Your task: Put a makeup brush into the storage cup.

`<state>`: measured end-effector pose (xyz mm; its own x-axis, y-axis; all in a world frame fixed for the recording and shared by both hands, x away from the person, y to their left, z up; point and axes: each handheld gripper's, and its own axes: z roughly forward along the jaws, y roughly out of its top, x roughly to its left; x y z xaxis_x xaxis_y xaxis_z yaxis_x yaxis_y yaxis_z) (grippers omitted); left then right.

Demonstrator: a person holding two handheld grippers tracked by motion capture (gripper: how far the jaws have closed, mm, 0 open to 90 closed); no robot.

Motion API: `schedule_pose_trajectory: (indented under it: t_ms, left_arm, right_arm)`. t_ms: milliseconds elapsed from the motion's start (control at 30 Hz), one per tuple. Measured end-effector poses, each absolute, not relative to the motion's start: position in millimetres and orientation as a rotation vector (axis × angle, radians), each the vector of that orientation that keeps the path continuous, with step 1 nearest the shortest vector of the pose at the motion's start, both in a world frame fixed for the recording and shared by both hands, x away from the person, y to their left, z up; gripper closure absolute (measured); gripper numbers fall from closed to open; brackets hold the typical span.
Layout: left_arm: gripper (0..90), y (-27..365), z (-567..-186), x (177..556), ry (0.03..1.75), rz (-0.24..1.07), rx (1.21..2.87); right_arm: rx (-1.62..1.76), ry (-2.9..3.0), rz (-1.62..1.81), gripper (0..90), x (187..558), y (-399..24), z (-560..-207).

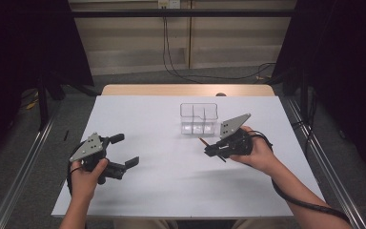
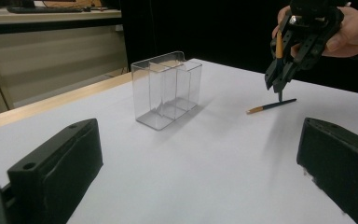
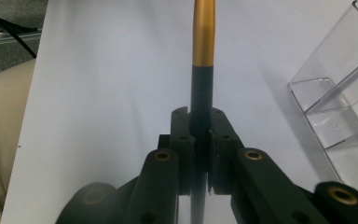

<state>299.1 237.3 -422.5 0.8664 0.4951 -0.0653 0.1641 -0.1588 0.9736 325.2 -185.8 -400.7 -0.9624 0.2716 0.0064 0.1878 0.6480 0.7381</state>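
Pencil [image 3: 203, 70], dark with a gold end, is clamped between the closed jaws of the right gripper [image 1: 210, 150], near the table's [image 1: 138, 191] centre, at seven o'clock from a clear plastic organizer [image 1: 198, 118]. The right hand [image 1: 257, 152] tilts that gripper down toward the white surface. The left gripper [image 1: 124, 150], jaws wide apart and holding nothing, hovers at eight o'clock, gripped by the left hand [image 1: 85, 177].

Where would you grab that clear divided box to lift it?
Probably by one thin wall at the top rim of the clear box, coming from above: it stands upright and open-topped, so one jaw can slip inside, the other outside.
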Motion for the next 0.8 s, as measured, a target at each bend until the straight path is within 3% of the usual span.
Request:
schedule_pose_trajectory:
  t_ms: [800]
  left_arm:
    - [0.0, 244, -423, 297, 0.523, 0.317, 1.701]
  right_arm:
    - [0.629, 2.497, 1.534, 83.4, 333, -202, -396]
